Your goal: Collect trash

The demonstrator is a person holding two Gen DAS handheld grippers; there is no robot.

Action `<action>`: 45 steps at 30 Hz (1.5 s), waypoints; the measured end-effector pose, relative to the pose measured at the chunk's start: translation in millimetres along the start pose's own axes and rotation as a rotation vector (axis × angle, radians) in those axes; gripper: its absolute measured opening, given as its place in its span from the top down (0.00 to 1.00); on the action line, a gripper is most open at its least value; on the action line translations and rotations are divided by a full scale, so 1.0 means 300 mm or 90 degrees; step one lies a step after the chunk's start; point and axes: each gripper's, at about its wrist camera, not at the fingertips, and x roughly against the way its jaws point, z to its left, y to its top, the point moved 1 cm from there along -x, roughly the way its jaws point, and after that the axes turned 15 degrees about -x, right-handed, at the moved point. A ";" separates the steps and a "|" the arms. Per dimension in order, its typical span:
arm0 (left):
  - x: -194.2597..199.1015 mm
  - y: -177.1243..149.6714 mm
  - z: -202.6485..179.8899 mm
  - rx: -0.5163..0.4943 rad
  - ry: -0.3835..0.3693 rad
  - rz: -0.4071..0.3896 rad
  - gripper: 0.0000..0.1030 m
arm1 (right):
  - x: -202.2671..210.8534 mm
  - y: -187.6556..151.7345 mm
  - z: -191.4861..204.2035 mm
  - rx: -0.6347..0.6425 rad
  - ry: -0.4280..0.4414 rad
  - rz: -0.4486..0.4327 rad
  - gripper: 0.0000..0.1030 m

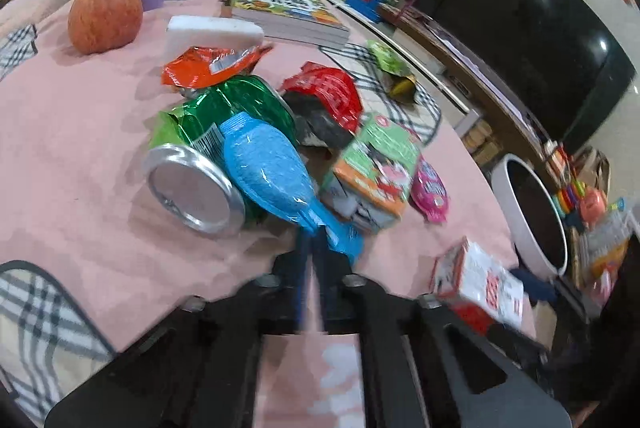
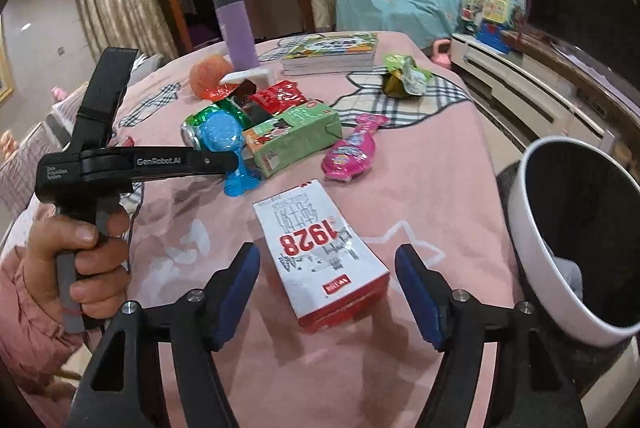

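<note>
Spread wide, right claw (image 2: 326, 292) straddles the white carton (image 2: 320, 260); squeeze it next, then swing toward the bin (image 2: 532, 228) at three o'clock. Left claw (image 1: 316, 248) pinches the blue wrapper (image 1: 268, 171).

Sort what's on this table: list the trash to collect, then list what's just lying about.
Trash:
blue wrapper, pinched in the left gripper
green can
red-and-white carton, between the open right gripper fingers
green carton
pink wrapper
orange wrapper
red wrapper

Lying about:
apple
books
purple bottle
</note>
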 end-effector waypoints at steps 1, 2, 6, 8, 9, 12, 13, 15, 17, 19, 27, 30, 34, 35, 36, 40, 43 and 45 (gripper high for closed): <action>0.010 -0.009 -0.009 -0.008 -0.008 0.002 0.99 | -0.008 0.001 0.004 0.010 -0.003 0.003 0.30; 0.021 -0.020 -0.014 -0.012 -0.018 0.005 0.99 | -0.015 0.001 0.007 0.018 -0.008 0.004 0.30; 0.055 -0.047 -0.021 -0.016 -0.041 0.005 0.99 | -0.047 0.002 0.010 0.019 -0.013 0.026 0.39; 0.057 -0.051 -0.023 -0.016 -0.046 0.008 0.99 | -0.050 -0.002 0.004 0.007 -0.018 0.030 0.44; 0.053 -0.051 -0.027 -0.014 -0.048 0.011 0.99 | -0.046 -0.004 0.000 -0.001 -0.018 0.027 0.45; 0.045 -0.047 -0.036 -0.007 -0.053 0.010 0.99 | -0.026 -0.014 -0.018 -0.028 -0.018 0.015 0.46; 0.042 -0.043 -0.045 -0.008 -0.053 0.009 0.99 | -0.018 -0.016 -0.028 -0.040 -0.018 0.011 0.46; 0.032 -0.023 -0.071 -0.022 -0.049 0.005 0.97 | 0.002 -0.021 -0.054 -0.068 -0.023 0.003 0.46; 0.027 -0.006 -0.093 -0.037 -0.035 0.001 0.87 | 0.025 -0.028 -0.081 -0.097 -0.022 -0.005 0.46; 0.016 0.014 -0.109 -0.052 -0.017 -0.001 0.66 | 0.036 -0.029 -0.098 -0.113 -0.022 -0.007 0.46; -0.030 0.120 -0.143 -0.157 0.069 -0.014 0.28 | 0.066 -0.035 -0.150 -0.160 0.001 -0.017 0.46; -0.092 0.149 -0.167 -0.209 0.077 0.009 0.27 | 0.066 -0.032 -0.154 -0.168 0.004 -0.021 0.46; -0.148 0.168 -0.196 -0.249 0.082 0.034 0.28 | 0.072 -0.034 -0.158 -0.174 0.003 -0.026 0.46; -0.160 0.171 -0.195 -0.250 0.078 0.037 0.40 | 0.076 -0.034 -0.159 -0.175 0.003 -0.028 0.46; -0.163 0.168 -0.193 -0.248 0.074 0.040 0.52 | 0.080 -0.035 -0.161 -0.177 0.002 -0.029 0.46; -0.154 0.151 -0.183 -0.230 0.052 0.034 0.53 | 0.105 -0.037 -0.175 -0.183 -0.002 -0.039 0.46; -0.116 0.133 -0.199 -0.218 0.034 0.020 0.54 | 0.123 -0.039 -0.182 -0.188 -0.003 -0.047 0.46; -0.079 0.120 -0.220 -0.215 0.021 0.007 0.54 | 0.135 -0.039 -0.190 -0.190 -0.003 -0.052 0.46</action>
